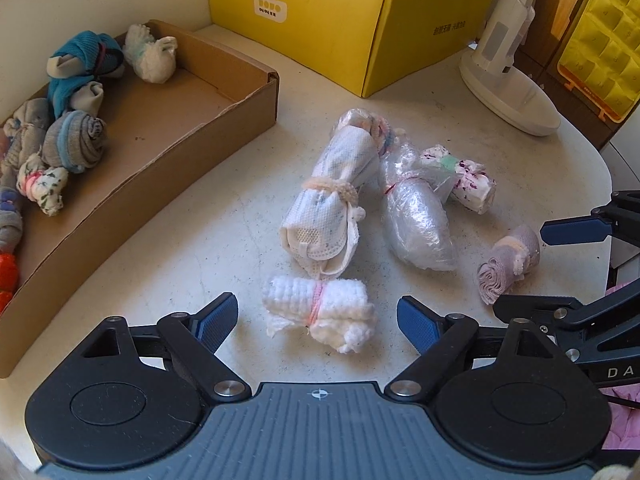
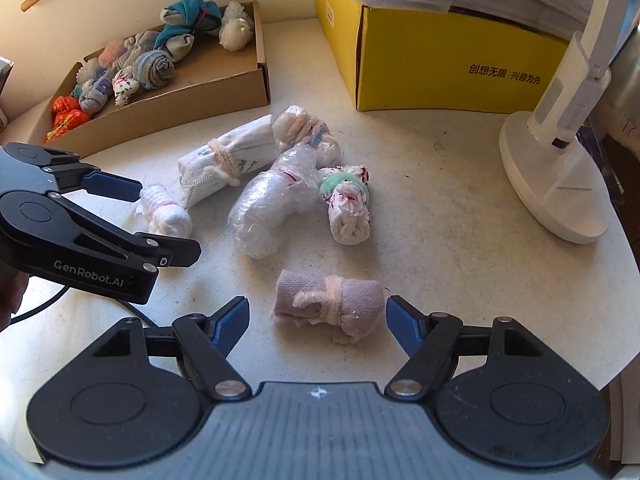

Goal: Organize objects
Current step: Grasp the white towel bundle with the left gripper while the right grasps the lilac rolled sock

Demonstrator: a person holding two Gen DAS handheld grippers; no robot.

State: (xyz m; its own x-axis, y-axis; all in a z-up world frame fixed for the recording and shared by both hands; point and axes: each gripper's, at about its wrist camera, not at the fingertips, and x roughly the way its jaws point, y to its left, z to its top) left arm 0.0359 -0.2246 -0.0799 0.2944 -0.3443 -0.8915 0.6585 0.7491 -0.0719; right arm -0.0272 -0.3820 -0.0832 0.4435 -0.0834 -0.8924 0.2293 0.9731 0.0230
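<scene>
Between the blue pads of the left tongs point(image 1: 317, 322), spread wide and gripping nothing, lies a white fluffy bundle point(image 1: 320, 312) on the surface point(image 1: 200, 232), untouched. The right tongs point(image 2: 316, 324) likewise gape around a mauve roll point(image 2: 330, 304), pads clear of it. At twelve o'clock sit more wrapped bundles point(image 2: 276, 208); at ten o'clock, a cardboard tray point(image 2: 192, 92) of rolled socks.
</scene>
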